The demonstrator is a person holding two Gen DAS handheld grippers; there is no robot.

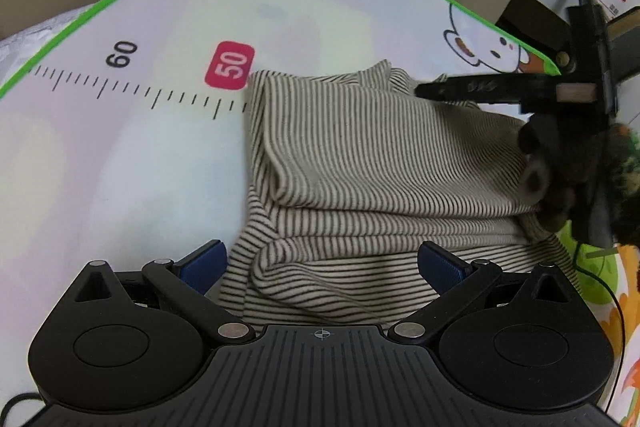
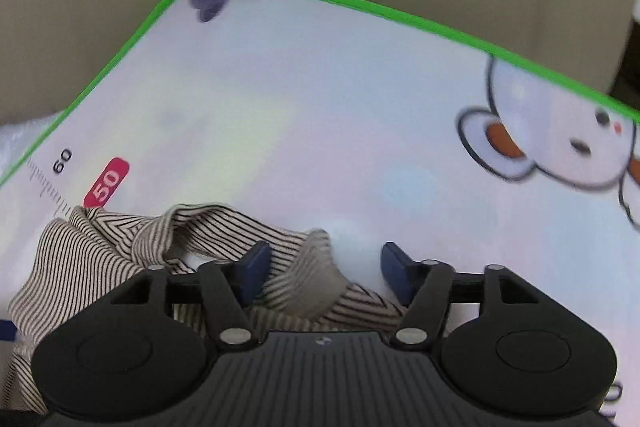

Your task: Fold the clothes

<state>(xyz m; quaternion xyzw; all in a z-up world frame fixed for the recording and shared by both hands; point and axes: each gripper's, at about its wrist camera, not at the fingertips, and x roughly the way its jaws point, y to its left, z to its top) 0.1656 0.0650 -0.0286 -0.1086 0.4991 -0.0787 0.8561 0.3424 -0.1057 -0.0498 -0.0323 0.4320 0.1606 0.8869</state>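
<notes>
- Folding appears to be partly done: the striped garment (image 1: 360, 163) is seen lying doubled on the play mat (image 1: 120, 155), with an upper layer overlapping a lower one just ahead of the left gripper (image 1: 320, 261).
- Judged from the layers, a further fold or a tidying of the bundle is the step in hand; nothing is gripped at present.
- The left gripper is held wide, its blue pads (image 1: 204, 263) spread to either side of the garment's near edge, which lies between and below them; contact cannot be confirmed.
- The right gripper (image 2: 324, 273) is likewise spread, with a ribbed cuff or hem (image 2: 316, 267) of the garment lying between its pads and the rest of the cloth bunched to its left.
- In the left wrist view the right gripper (image 1: 424, 91) is seen ahead and to the right, reaching over the garment's far right corner.
- For the next move, a closing of the right jaws on the ribbed edge would be called for, and a matching pinch by the left on the near hem, so that both layers are lifted together.
</notes>
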